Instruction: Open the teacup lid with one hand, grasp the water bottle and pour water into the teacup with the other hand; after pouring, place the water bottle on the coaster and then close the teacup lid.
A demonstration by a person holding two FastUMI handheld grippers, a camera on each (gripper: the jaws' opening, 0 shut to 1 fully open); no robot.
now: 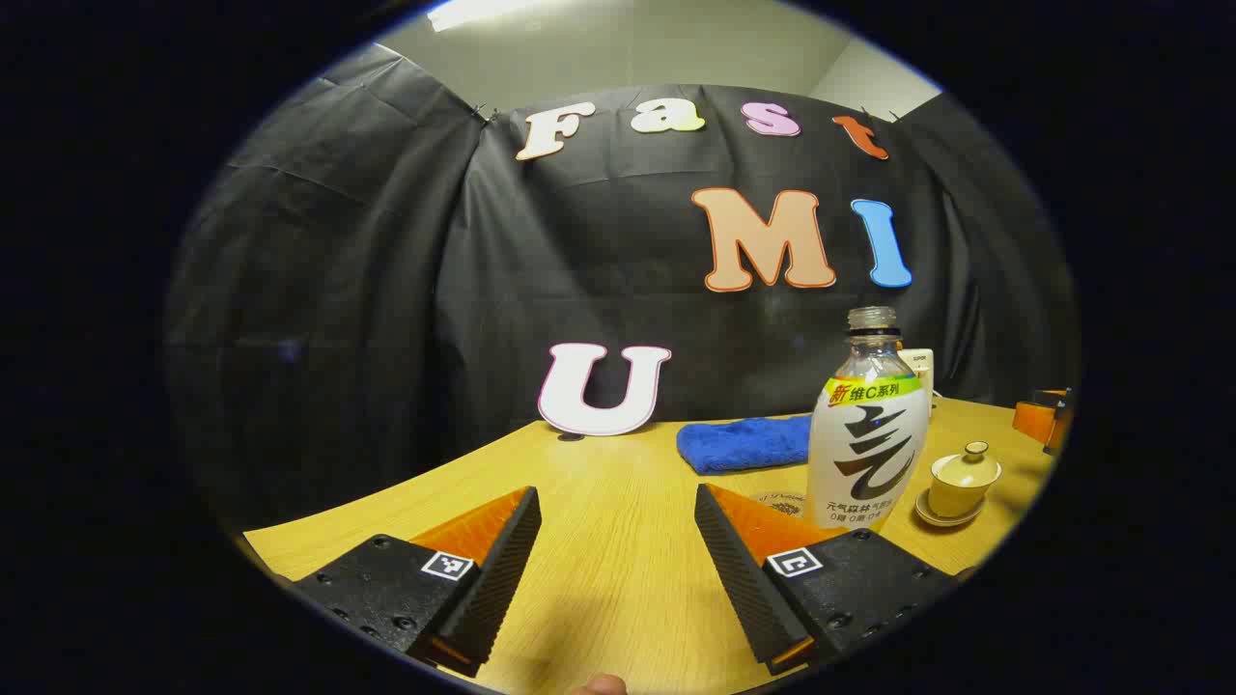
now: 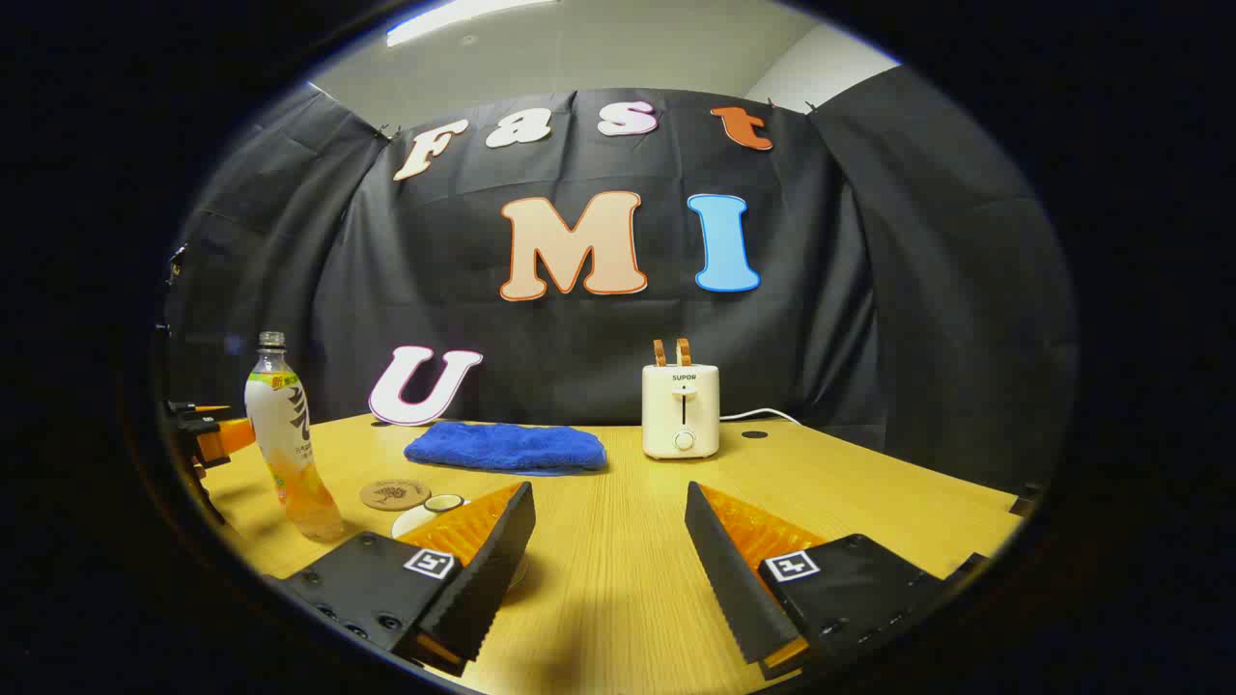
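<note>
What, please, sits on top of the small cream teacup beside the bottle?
A cream lid with a round knob covers the teacup, which rests on a saucer; its inside is hidden.

Your two views are lit from a ceiling strip light [image 2: 454, 19] overhead, bright on the table [image 1: 618, 541] and dim toward the cloth wall. Short soft shadows lie under the tongs. Focus is sharp; straight table edges bow strongly near the rim.
</note>
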